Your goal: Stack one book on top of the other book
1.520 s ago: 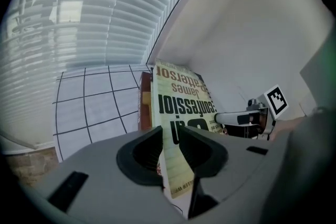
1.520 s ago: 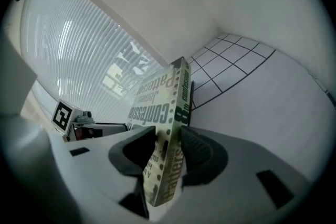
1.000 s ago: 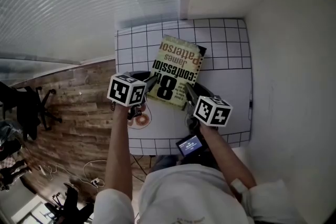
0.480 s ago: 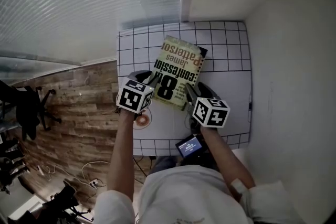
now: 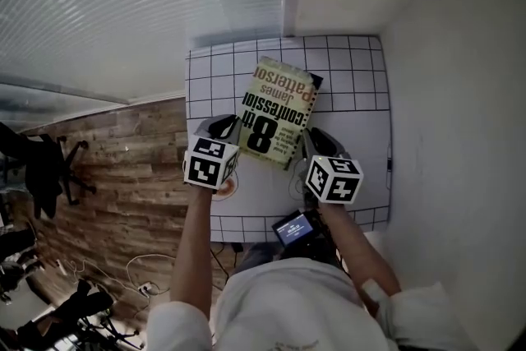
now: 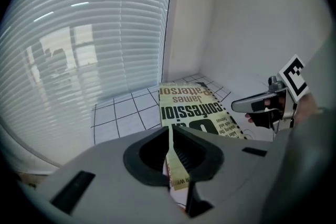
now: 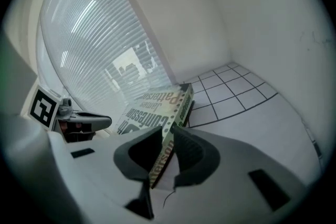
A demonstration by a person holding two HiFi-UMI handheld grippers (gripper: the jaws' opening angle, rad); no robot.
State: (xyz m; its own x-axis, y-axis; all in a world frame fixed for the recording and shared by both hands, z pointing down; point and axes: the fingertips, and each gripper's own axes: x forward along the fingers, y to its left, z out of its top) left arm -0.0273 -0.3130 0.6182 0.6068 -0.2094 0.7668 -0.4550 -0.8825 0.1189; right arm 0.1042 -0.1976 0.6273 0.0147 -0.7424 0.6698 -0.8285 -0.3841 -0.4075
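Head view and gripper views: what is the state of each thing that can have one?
yellow book, closed, face up, on the dark book.
dark book, flat, mostly covered.
left gripper, jaws just closing, shut on yellow book's edge.
right gripper, jaws just closing, shut on yellow book's spine edge.
small screen, lit.

The book (image 5: 275,113) has a pale yellow-green cover with heavy black title lettering, the author's name in brownish gold, and a row of black dots along the spine edge. A dark book (image 7: 190,108) shows beneath it. The desk (image 5: 362,127) is white, with a thin black grid round its border and a plain middle. The left claw (image 6: 169,134) and right claw (image 7: 167,136) are grey with black pads. Their cubes (image 5: 211,162) are white with black square markers. The floor (image 5: 123,168) is brown wood planks. The blinds (image 5: 123,4) are white horizontal slats.
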